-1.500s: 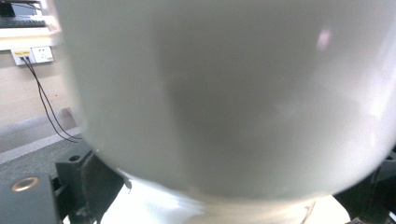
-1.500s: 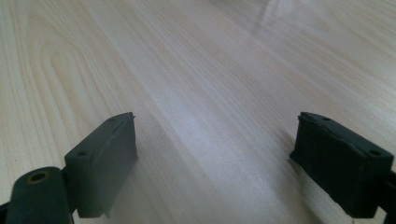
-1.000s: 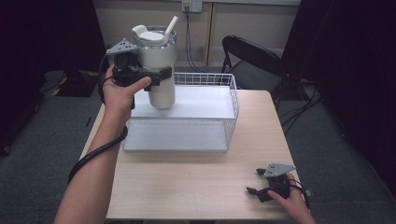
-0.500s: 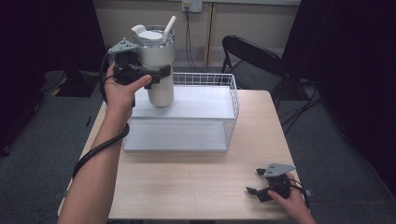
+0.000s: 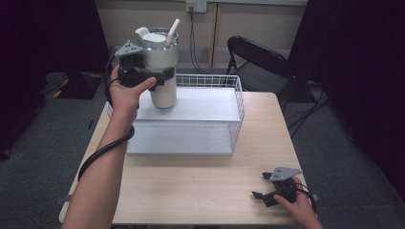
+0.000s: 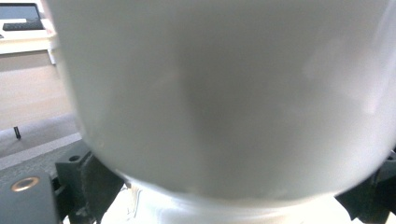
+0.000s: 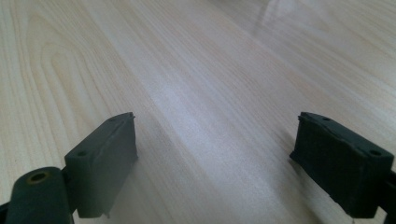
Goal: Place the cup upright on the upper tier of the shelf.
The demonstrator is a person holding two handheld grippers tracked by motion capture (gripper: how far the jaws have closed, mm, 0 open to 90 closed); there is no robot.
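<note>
— Tumbler status? The tall cream insulated tumbler [image 5: 162, 71] w/ clear lid & white straw?

— Left gripper [image 5: 160, 76] fingers clamped on its body, held upright above back-left of white wire basket [image 5: 236, 102].

— Right gripper [image 5: 262, 188]?

— Fingers apart, nothing between, idle on light wood table [image 5: 191, 186].

— Tip?

— Prob keep it vertical, lower slow, clear the rim; top-heavy.

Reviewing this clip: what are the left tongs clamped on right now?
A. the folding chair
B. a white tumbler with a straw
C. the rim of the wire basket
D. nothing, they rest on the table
B: in the high view the left tongs grip the body of the white tumbler, held over the wire basket.
</note>
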